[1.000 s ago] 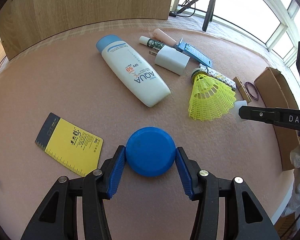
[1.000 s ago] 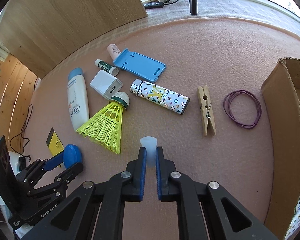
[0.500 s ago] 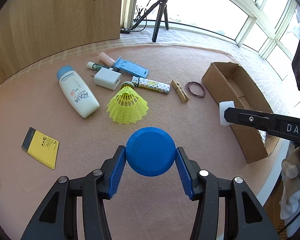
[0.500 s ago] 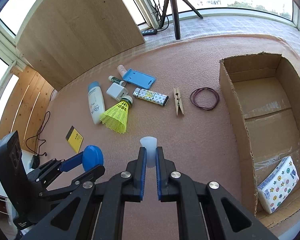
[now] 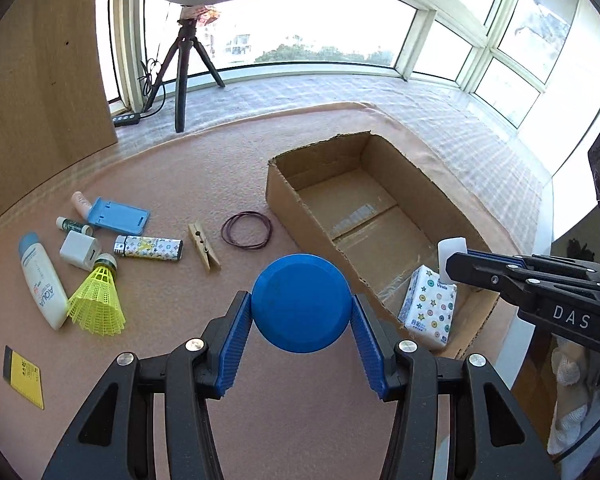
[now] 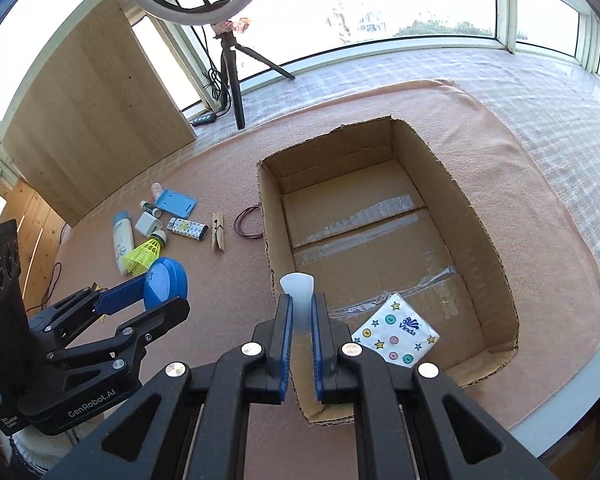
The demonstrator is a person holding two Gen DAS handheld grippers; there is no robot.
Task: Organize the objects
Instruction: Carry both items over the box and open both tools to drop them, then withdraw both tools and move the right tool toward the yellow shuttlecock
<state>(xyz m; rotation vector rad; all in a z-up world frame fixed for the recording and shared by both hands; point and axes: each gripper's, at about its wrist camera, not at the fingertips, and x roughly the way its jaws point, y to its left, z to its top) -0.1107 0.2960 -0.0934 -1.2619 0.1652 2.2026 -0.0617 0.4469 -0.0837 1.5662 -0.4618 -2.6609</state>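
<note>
The table (image 5: 172, 360) carries a cardboard box (image 6: 476, 216), open-topped, its long axis running away from both cameras, with a tissue pack (image 6: 396, 330) in its near corner. The left hand-held gripper (image 5: 301, 334) pinches a blue disc (image 5: 301, 302) across its width and hangs over the table just left of the box's near left wall, so the box lies ahead and to its right. The right hand-held gripper (image 6: 299, 320), nearly pressed together on a small white piece (image 6: 297, 286), hangs at the box's near left corner and looks the nearer to dropping in.
</note>
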